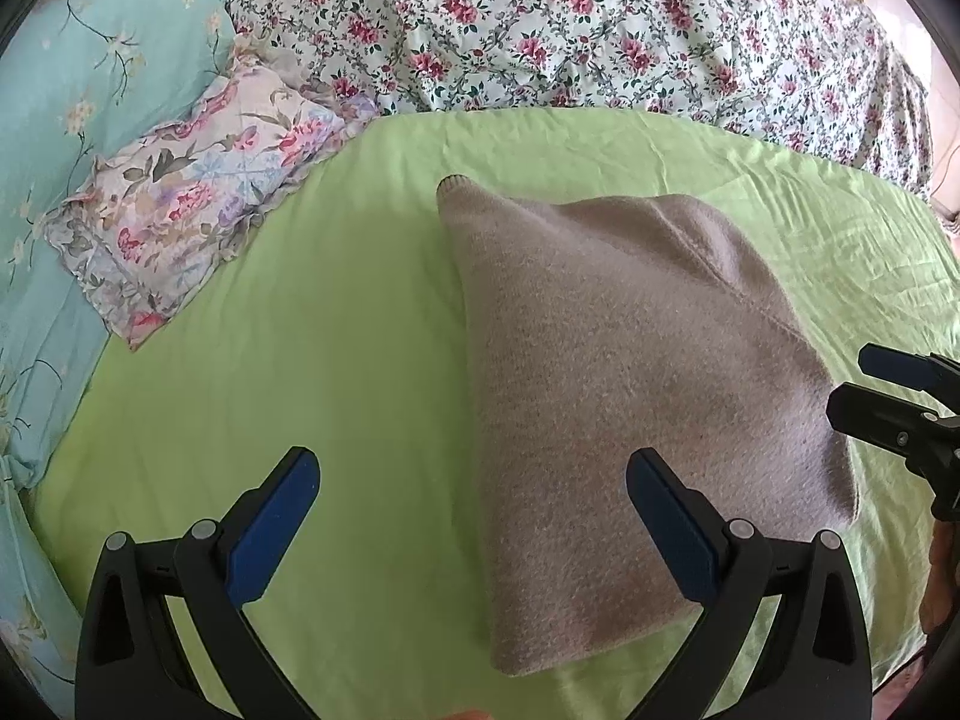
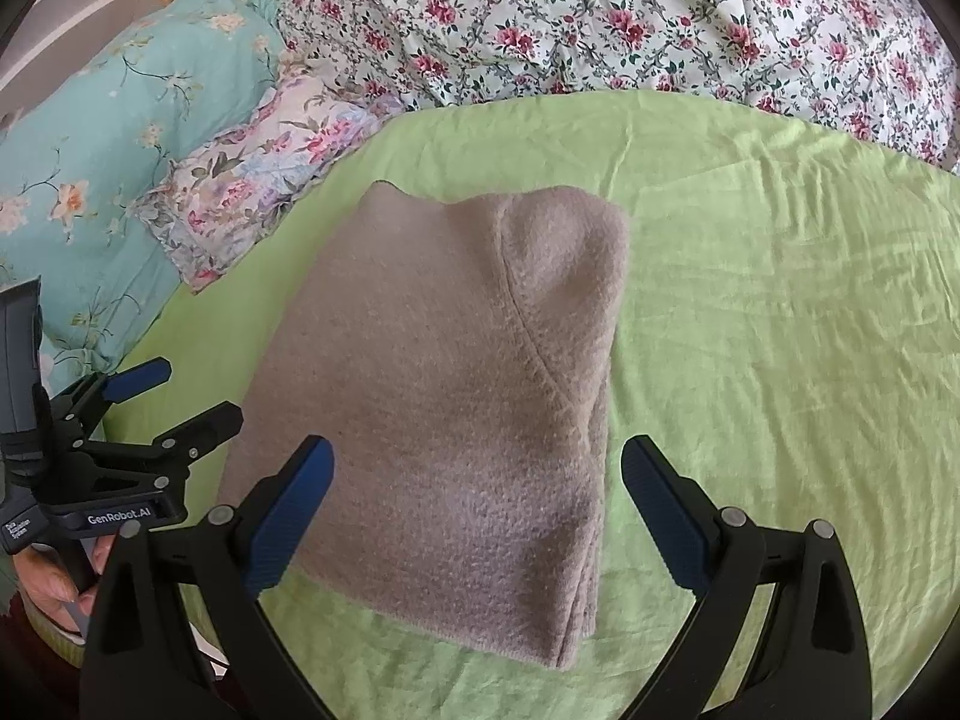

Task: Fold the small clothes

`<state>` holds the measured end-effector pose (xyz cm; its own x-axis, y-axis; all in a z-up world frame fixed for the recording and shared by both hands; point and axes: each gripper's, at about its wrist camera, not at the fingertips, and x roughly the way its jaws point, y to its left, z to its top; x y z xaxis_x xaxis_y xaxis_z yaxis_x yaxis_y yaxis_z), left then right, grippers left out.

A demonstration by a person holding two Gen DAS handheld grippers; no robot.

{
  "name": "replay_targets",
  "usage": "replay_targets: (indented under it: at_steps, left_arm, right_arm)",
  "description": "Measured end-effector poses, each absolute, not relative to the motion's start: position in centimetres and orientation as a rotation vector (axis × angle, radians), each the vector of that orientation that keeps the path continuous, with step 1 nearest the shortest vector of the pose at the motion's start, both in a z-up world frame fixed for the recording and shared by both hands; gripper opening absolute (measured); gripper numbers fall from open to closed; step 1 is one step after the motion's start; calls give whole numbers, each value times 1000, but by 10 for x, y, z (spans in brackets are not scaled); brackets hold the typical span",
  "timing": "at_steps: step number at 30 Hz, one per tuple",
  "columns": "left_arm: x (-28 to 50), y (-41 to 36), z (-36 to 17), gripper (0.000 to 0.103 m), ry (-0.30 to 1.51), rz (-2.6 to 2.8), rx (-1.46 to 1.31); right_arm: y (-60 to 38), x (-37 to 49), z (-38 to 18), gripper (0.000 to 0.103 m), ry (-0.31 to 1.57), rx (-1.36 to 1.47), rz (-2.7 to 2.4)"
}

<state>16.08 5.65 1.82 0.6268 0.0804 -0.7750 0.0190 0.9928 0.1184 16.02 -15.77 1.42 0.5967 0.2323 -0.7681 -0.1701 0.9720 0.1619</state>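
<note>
A folded beige knit garment (image 1: pixel 636 396) lies flat on the green sheet (image 1: pixel 300 330); it also shows in the right wrist view (image 2: pixel 438 408). My left gripper (image 1: pixel 474 468) is open and empty, hovering over the garment's near left edge. My right gripper (image 2: pixel 474 456) is open and empty, hovering above the garment's near end. The right gripper also shows at the right edge of the left wrist view (image 1: pixel 852 384), beside the garment. The left gripper also shows at the left of the right wrist view (image 2: pixel 198 390), open, just left of the garment.
A white quilt with red flowers (image 1: pixel 570 24) is piled along the far side of the bed. A teal floral pillow (image 1: pixel 78 90) and a small pastel floral pillow (image 1: pixel 180 210) lie at the far left. Bare green sheet (image 2: pixel 780 330) spreads to the garment's right.
</note>
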Motion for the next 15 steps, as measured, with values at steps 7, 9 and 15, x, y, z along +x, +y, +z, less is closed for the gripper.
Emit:
replay_targets:
  at_steps: [7,9,15]
  left_arm:
    - [161,55,18,102,899,35,118]
    - [161,55,18,102,898,33,119]
    - [162,55,17,102,899,30,120]
  right_arm:
    - [-157,160,15,97,902,74,232]
    - [-157,161,15,97,901,75,233]
    - [-158,161,15,97,902,74,233]
